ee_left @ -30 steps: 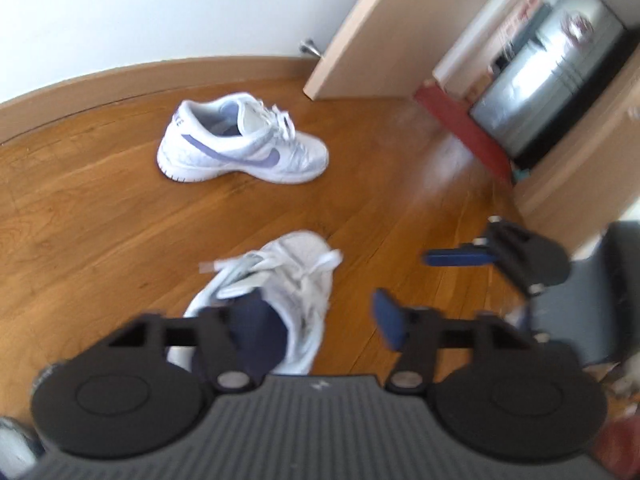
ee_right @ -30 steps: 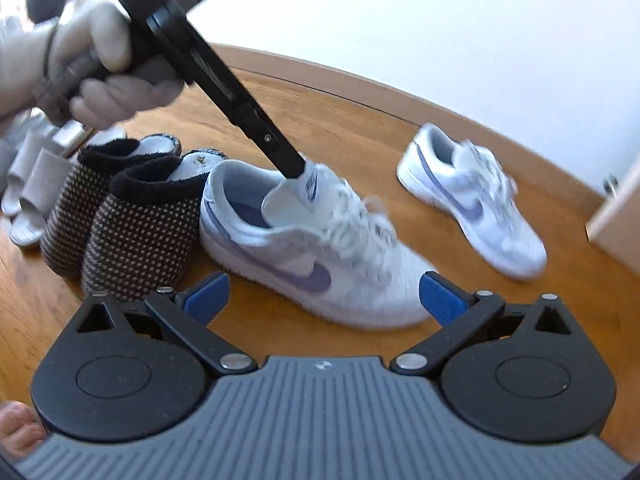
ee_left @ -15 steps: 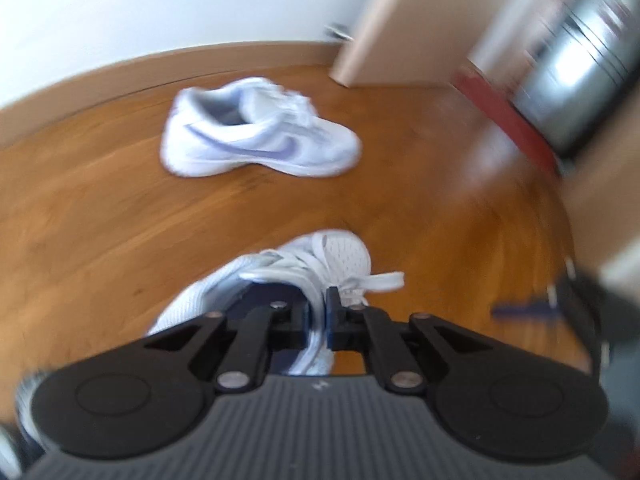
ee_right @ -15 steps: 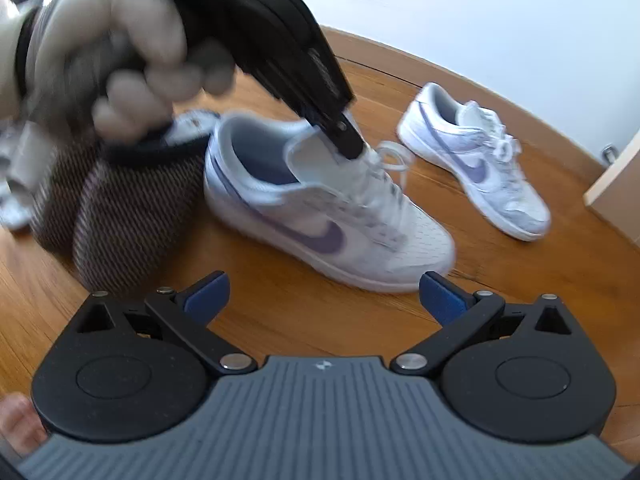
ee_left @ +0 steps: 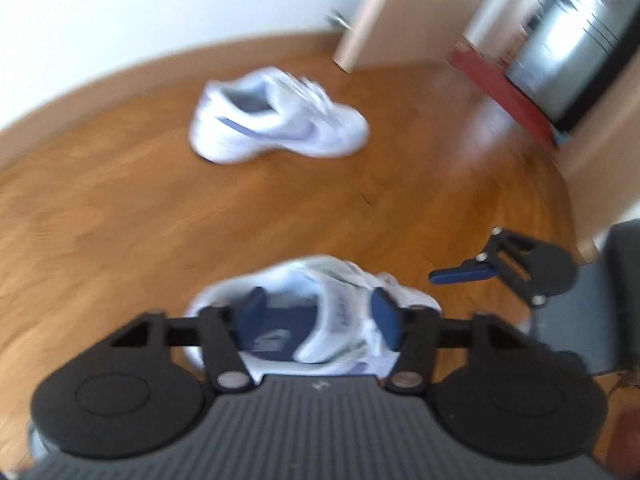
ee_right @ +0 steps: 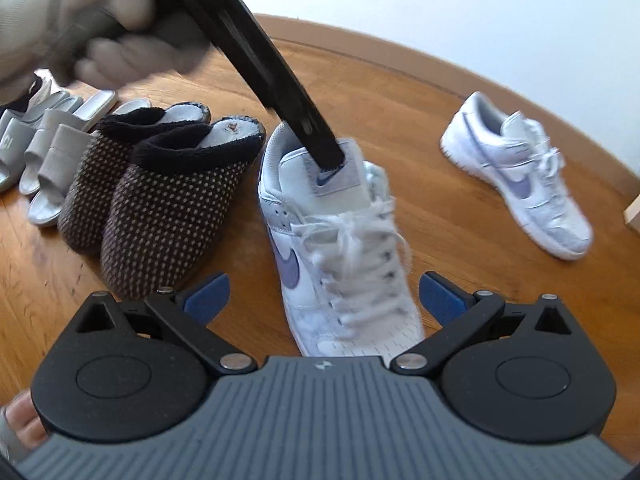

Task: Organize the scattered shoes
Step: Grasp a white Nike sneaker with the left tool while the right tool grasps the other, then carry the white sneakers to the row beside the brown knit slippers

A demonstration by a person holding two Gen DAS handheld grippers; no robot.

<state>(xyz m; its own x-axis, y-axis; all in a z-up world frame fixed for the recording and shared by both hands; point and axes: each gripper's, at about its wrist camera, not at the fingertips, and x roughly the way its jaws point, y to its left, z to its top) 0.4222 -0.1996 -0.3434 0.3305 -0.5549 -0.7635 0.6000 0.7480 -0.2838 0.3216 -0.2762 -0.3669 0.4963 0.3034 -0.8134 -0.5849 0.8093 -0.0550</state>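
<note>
Sneaker [ee_right: 340, 248] sits on the floor [ee_right: 440, 128] just beside the dotted slippers [ee_right: 160, 200], its tongue between my left gripper's [ee_left: 320, 314] pads. Those jaws have just been opening; through the blur the pads seem clear of the tongue. My gloved left hand [ee_right: 92, 36] angles that gripper steeply down. My right gripper [ee_right: 324, 294] hangs open over the toe. The other sneaker [ee_left: 276, 124] lies well apart, near the wall [ee_left: 160, 20].
</note>
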